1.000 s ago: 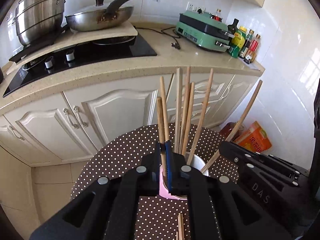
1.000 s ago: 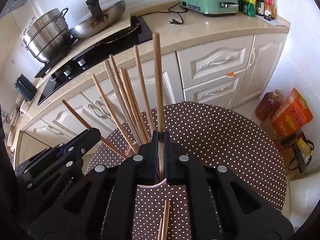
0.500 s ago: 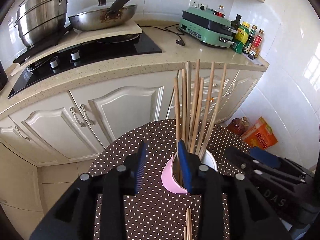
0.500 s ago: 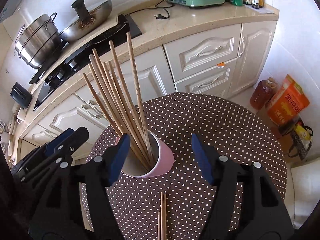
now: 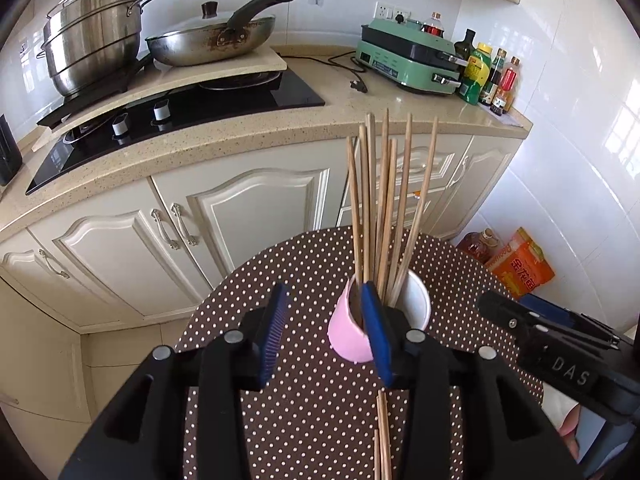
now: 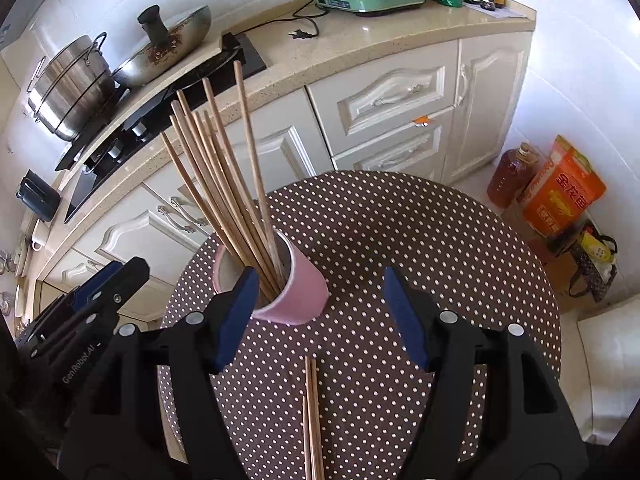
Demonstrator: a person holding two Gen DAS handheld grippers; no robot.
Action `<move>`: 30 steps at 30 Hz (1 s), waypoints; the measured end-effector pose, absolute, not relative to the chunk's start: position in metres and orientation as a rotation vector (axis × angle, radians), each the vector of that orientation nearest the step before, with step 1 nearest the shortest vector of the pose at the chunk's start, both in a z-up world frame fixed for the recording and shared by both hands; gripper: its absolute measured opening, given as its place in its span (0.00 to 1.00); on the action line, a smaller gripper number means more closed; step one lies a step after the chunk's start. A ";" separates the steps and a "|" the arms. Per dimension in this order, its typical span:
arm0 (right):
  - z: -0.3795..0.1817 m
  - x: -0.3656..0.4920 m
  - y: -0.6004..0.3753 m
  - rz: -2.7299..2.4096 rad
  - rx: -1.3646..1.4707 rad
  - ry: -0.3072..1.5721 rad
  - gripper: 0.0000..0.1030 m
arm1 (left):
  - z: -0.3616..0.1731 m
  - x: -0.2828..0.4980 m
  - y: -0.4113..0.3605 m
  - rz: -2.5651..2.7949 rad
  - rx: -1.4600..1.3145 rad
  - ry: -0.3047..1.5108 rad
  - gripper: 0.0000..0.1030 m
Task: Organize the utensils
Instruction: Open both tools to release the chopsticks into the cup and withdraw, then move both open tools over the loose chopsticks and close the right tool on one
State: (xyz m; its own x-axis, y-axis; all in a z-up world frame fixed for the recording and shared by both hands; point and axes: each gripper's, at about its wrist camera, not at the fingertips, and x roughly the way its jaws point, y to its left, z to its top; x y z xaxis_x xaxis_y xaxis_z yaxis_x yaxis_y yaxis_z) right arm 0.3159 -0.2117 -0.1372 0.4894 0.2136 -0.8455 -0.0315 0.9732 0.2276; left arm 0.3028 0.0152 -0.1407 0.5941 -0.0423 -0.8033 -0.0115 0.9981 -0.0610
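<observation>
Both claws stood empty, left claw (image 5: 326, 336) opening and right claw (image 6: 318, 316) wide, near the pink cup (image 6: 298, 286) of chopsticks (image 6: 224, 176), apparently untouched, on the dotted counter (image 6: 420, 248).

A home kitchen: gas hob (image 5: 180, 108), steel stockpot (image 5: 94, 36), wok (image 5: 212, 42) and cream cabinets (image 5: 256, 212).

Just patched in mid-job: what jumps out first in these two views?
A pink cup bristling with upright wooden chopsticks stands on the polka-dot table. More loose chopsticks lie nearer the cameras. The left gripper is opening and the right gripper is open; both hold nothing.
</observation>
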 end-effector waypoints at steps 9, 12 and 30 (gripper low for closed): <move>-0.166 0.281 -0.226 0.103 0.181 1.127 0.66 | -0.160 0.273 0.019 -0.025 -0.032 0.988 0.42; -0.177 0.270 -0.229 0.092 0.171 1.160 0.66 | -0.169 0.262 0.019 -0.033 -0.027 1.009 0.42; -0.247 0.219 -0.205 0.192 0.140 1.343 0.48 | -0.240 0.212 0.016 -0.055 0.066 1.191 0.43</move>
State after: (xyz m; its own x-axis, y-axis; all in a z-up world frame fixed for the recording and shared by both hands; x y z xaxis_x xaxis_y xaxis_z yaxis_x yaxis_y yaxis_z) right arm 0.2189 -0.2046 -0.2472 0.2139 0.2181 -0.9522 -0.0577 0.9759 0.2105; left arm 0.2117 0.0156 -0.2405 0.3699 -0.0079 -0.9291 0.0780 0.9967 0.0226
